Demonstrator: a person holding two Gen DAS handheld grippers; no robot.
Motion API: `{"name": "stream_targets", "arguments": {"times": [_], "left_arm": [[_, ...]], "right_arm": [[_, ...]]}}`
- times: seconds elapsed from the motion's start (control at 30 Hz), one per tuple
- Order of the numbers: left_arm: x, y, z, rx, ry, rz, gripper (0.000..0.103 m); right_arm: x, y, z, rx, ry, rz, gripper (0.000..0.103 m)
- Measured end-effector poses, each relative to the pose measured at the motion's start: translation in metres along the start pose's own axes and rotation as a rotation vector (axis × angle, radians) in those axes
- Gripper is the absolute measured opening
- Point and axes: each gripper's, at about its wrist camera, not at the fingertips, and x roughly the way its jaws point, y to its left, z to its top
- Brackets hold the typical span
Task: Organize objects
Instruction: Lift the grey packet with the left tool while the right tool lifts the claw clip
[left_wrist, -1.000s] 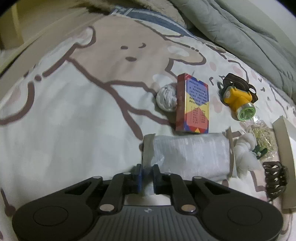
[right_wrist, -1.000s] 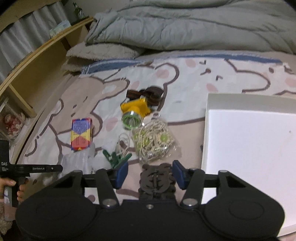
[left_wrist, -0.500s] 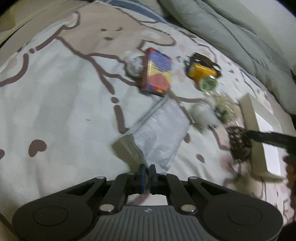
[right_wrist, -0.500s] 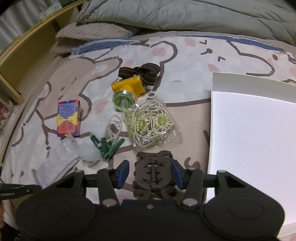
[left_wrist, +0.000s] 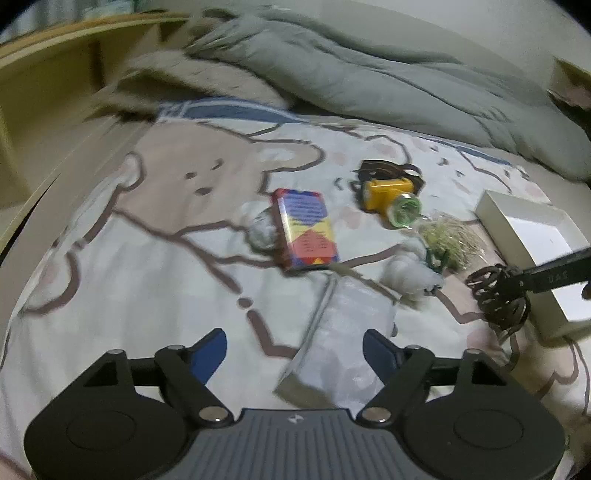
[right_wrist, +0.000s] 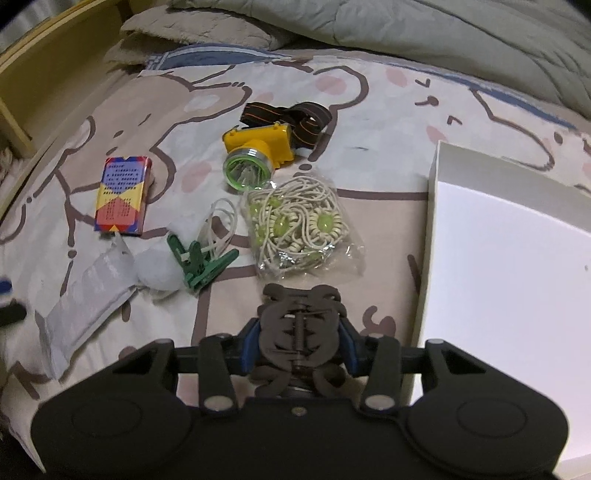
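My right gripper (right_wrist: 299, 341) is shut on a dark brown hair claw clip (right_wrist: 300, 325), held just left of the white box (right_wrist: 509, 258); the clip also shows in the left wrist view (left_wrist: 496, 291). My left gripper (left_wrist: 295, 349) is open and empty above the bed, with the silvery padded pouch (left_wrist: 343, 343) lying between its fingers. The same pouch (right_wrist: 86, 291) lies at the left of the right wrist view.
On the cartoon bedsheet lie a colourful card box (right_wrist: 122, 195), a yellow headlamp (right_wrist: 258, 151), a bag of cord (right_wrist: 299, 229), green clips (right_wrist: 199, 262) and white cotton (right_wrist: 155, 269). A grey duvet (left_wrist: 369, 70) is behind. A wooden shelf (left_wrist: 48, 81) stands at left.
My left gripper has opened and let go of the padded pouch, which now lies on the bed. My right gripper has closed on the hair claw clip.
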Motion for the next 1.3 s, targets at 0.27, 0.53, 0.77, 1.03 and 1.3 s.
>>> {"name": "stream_targets", "arguments": {"times": [0.27, 0.53, 0.77, 1.03, 1.3], "left_arm": [[0.037, -0.031, 0.007, 0.168, 0.071, -0.104, 0.083], [0.071, -0.036, 0.006, 0.209, 0.16, -0.083, 0.083], [0.084, -0.038, 0.004, 0.198, 0.212, -0.028, 0.068], [0.064, -0.041, 0.016, 0.119, 0.162, -0.014, 0.057], [0.027, -0.049, 0.037, 0.015, 0.015, 0.009, 0.057]], "right_arm": [[-0.022, 0.014, -0.014, -0.044, 0.011, 0.065, 0.045], [-0.028, 0.028, -0.04, -0.123, 0.079, 0.119, 0.045], [-0.025, 0.03, -0.049, -0.156, 0.102, 0.134, 0.045], [-0.041, 0.022, -0.04, -0.127, 0.022, 0.116, 0.045], [-0.077, -0.004, -0.024, -0.019, -0.124, 0.099, 0.045]]}}
